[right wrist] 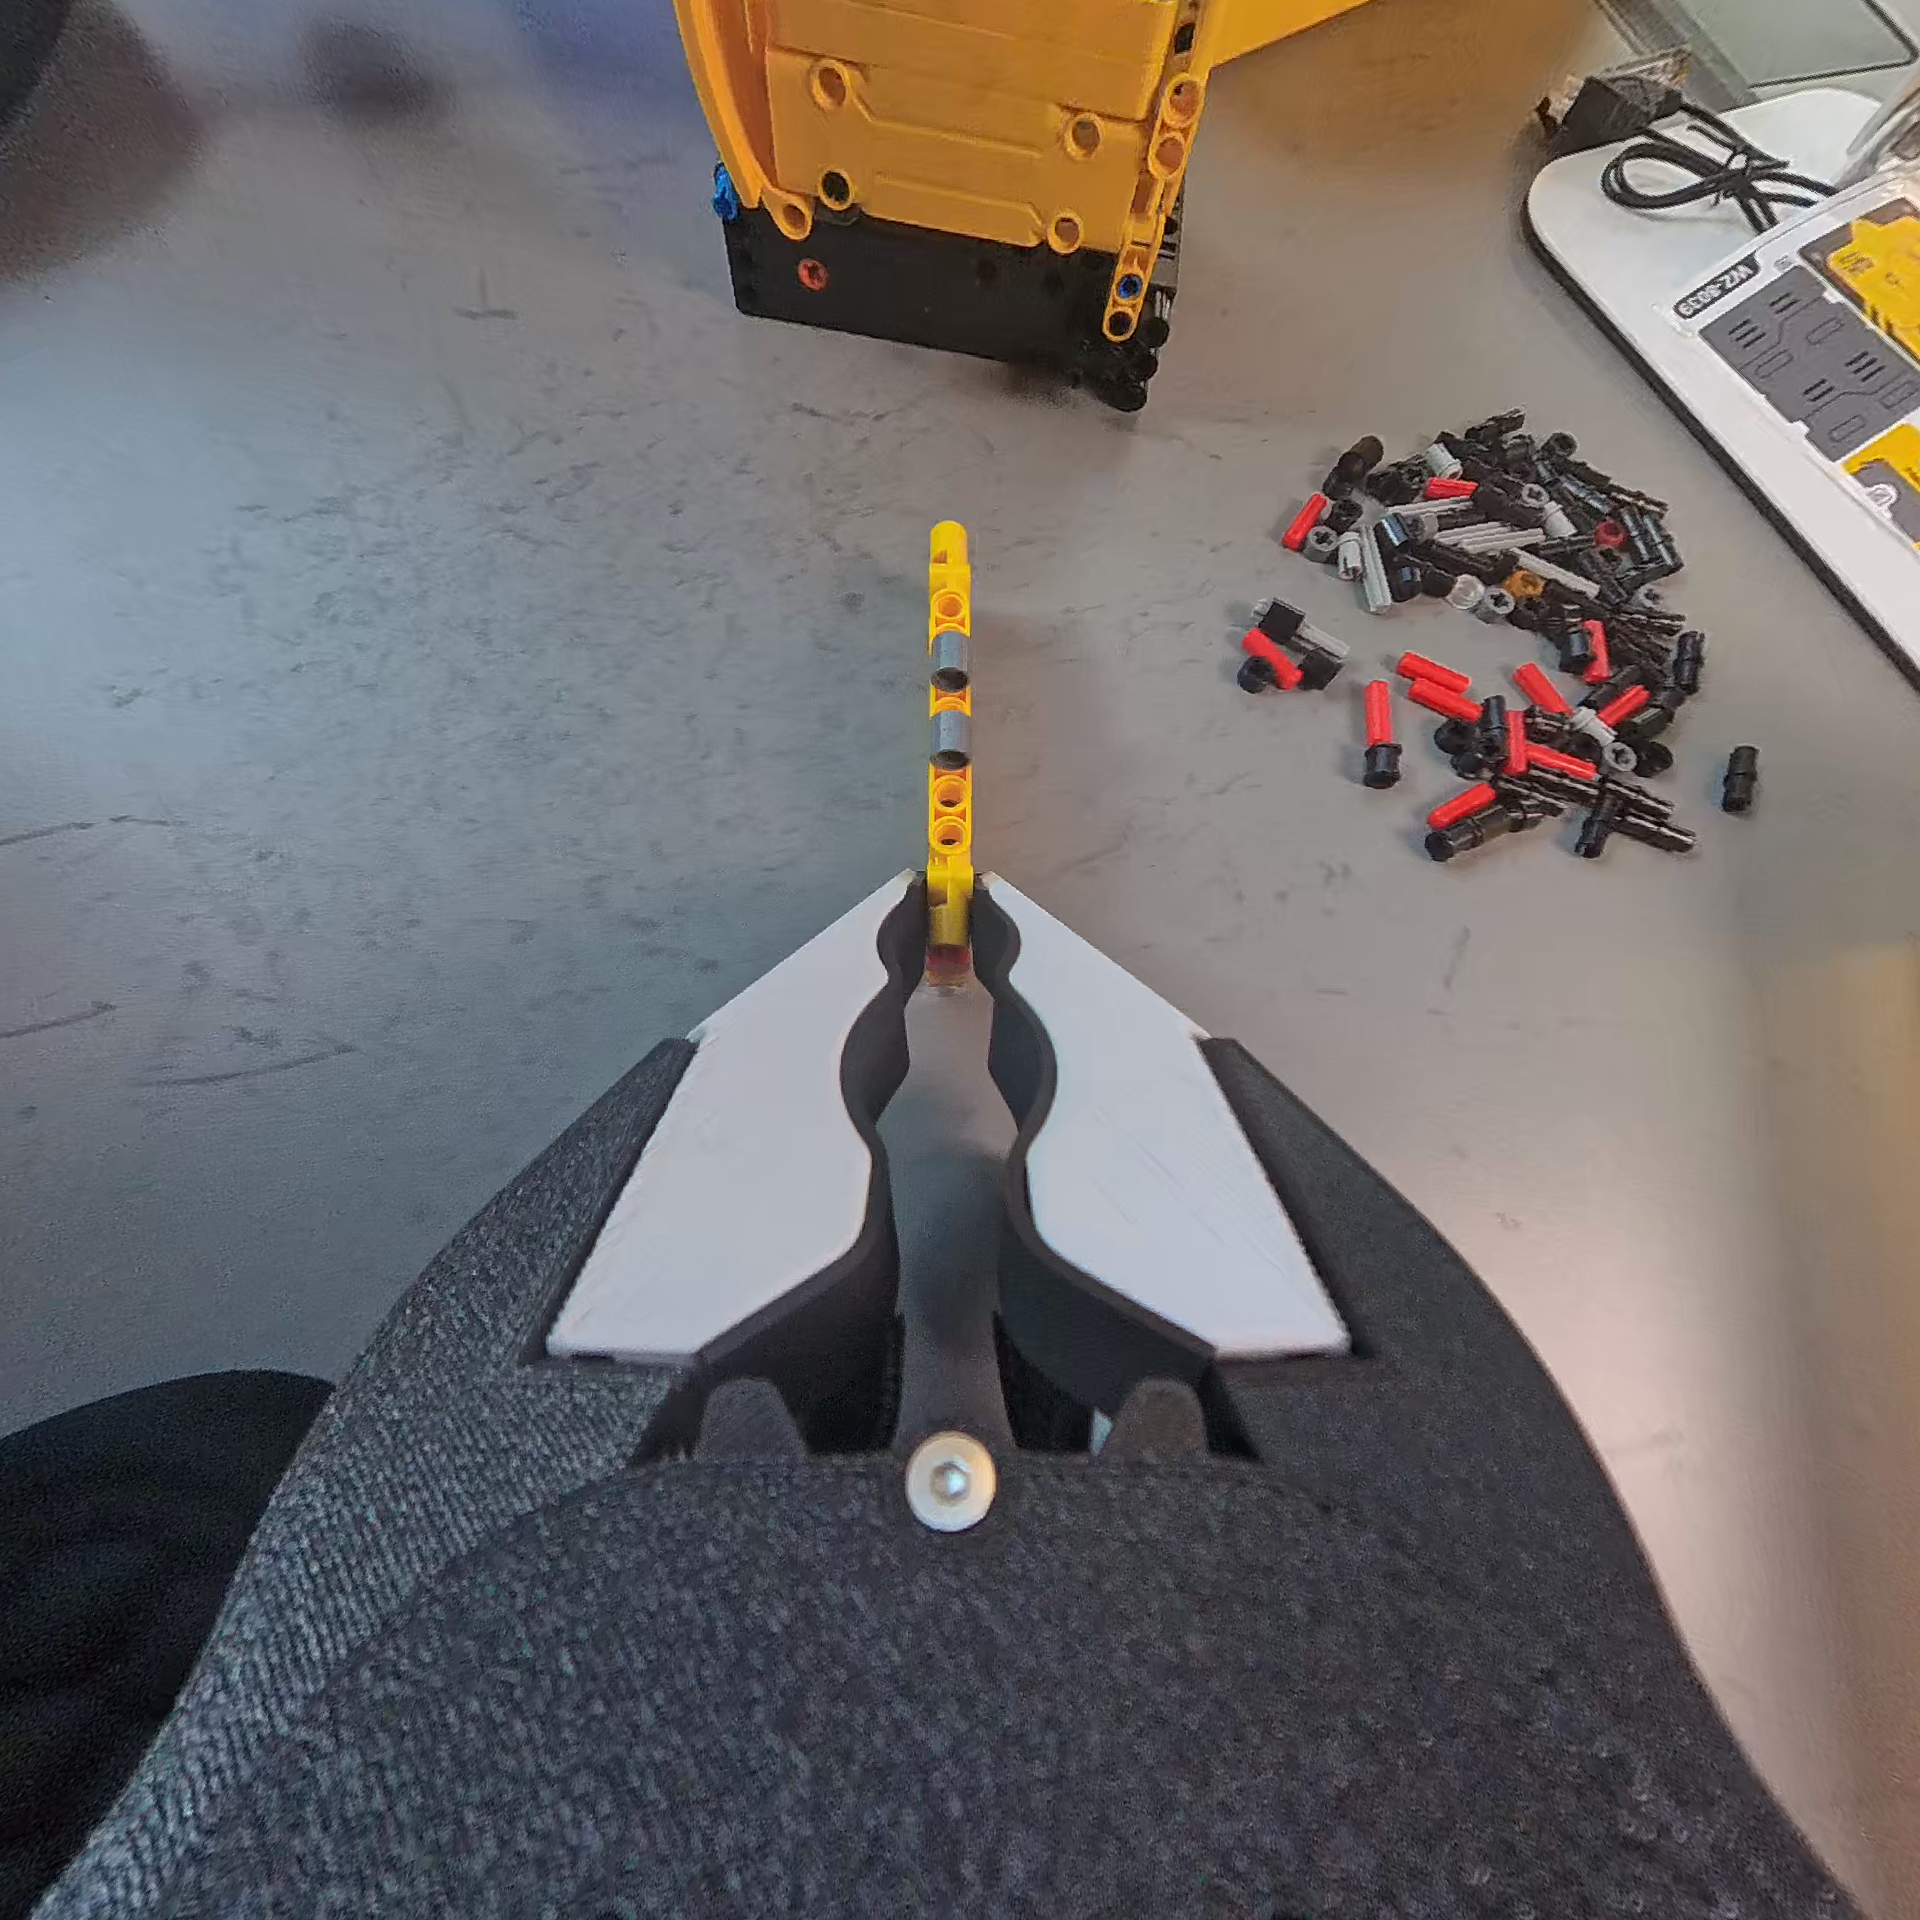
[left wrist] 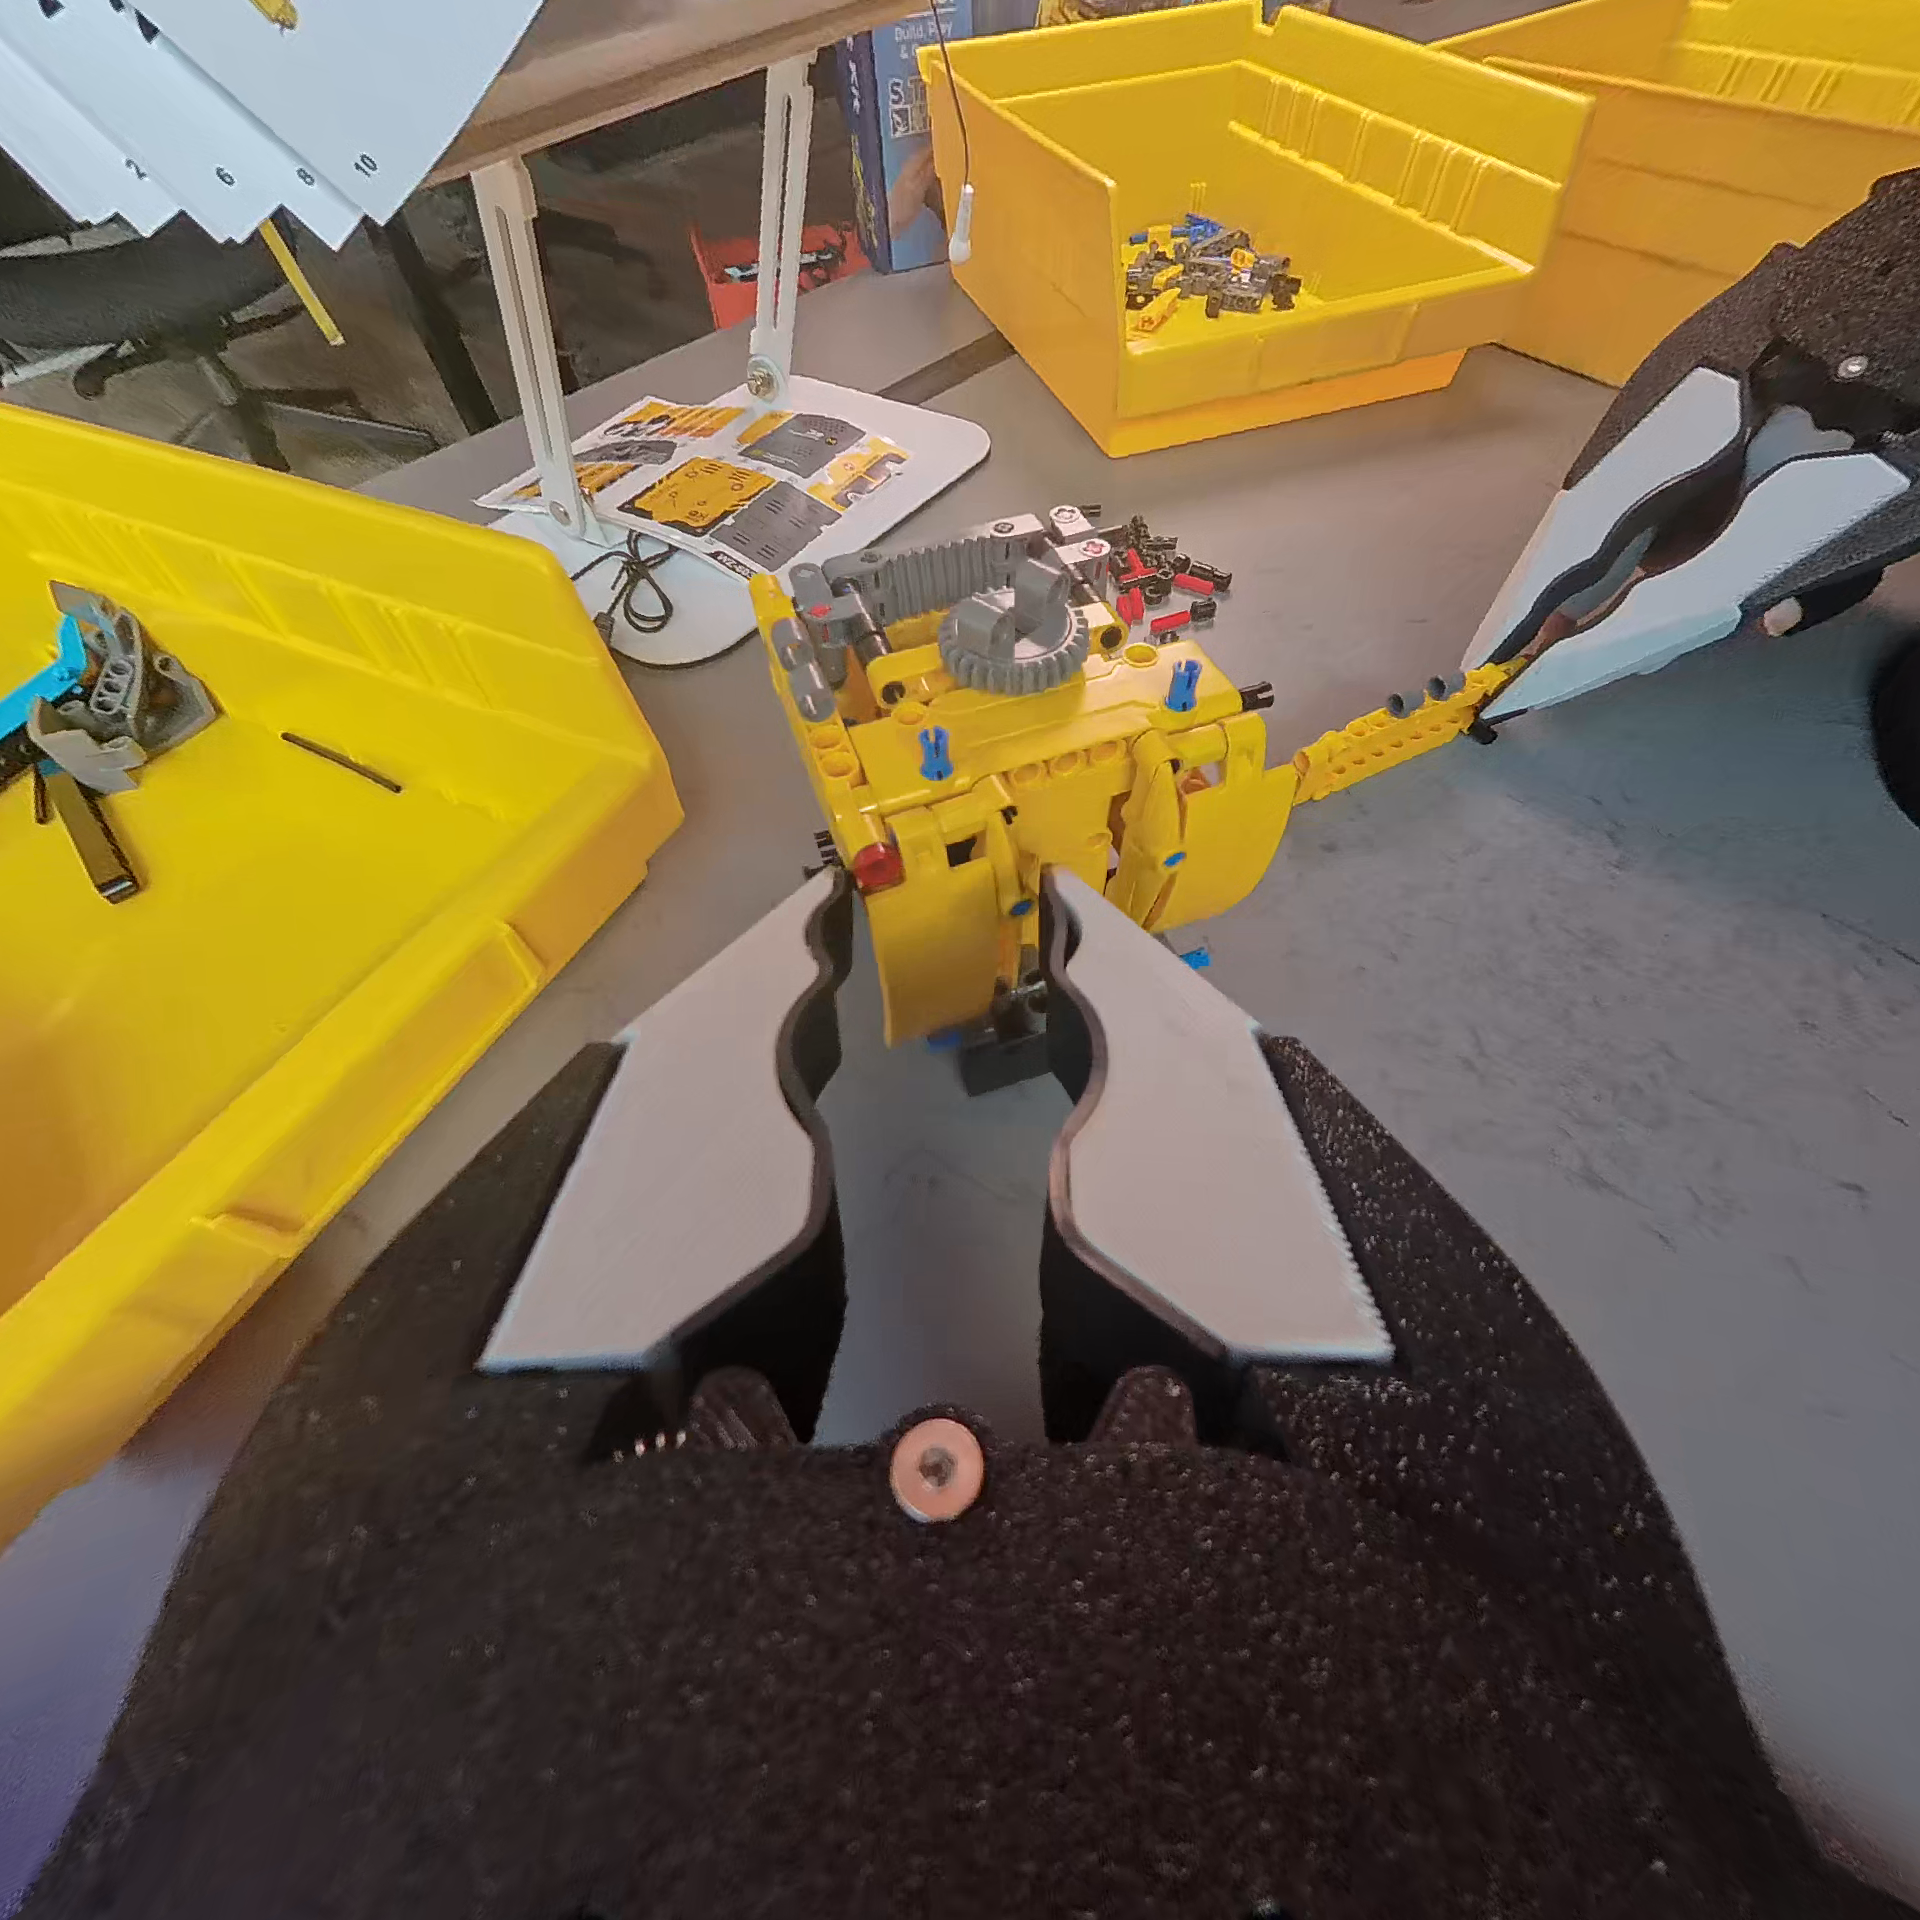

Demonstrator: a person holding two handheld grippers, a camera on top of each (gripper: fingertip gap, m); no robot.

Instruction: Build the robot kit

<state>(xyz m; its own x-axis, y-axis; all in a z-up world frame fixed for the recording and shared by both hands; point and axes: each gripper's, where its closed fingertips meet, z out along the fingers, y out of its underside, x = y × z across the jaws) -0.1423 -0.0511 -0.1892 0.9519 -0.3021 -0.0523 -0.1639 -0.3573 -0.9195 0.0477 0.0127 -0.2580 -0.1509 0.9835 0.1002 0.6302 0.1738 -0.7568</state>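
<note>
On the grey surface [left wrist: 1558,1143], in the left wrist view, the left gripper [left wrist: 945,883] reaches forward and slightly down toward a yellow brick-built model [left wrist: 1039,748]. Its fingers [left wrist: 727,1039] stand partly apart, one on each side of the model's near yellow panel, the tips right at it; whether they press it cannot be told. A grey gear ring [left wrist: 1013,649] sits on top of the model. To the left lies a large yellow bin [left wrist: 312,831] with a small grey and blue assembly [left wrist: 104,696] inside. Behind the model stand a white stand base [left wrist: 831,468] carrying a sticker sheet [left wrist: 727,488] and another yellow bin [left wrist: 1195,239] with loose parts. From the upper right the right gripper [left wrist: 1496,696] slants in, pinching the end of a long yellow holed beam [left wrist: 1392,727] whose far end lies just beside the model.

Seen from the right wrist view, the right gripper [right wrist: 951,894] points straight ahead over the surface [right wrist: 416,623], its fingers [right wrist: 790,1091] closed narrowly on the near end of the yellow beam [right wrist: 948,707], which juts forward carrying two grey sleeves. Ahead stands the model [right wrist: 966,156] on its black base. A heap of small red, black and grey pins [right wrist: 1538,644] lies to the right, well apart from the beam.
</note>
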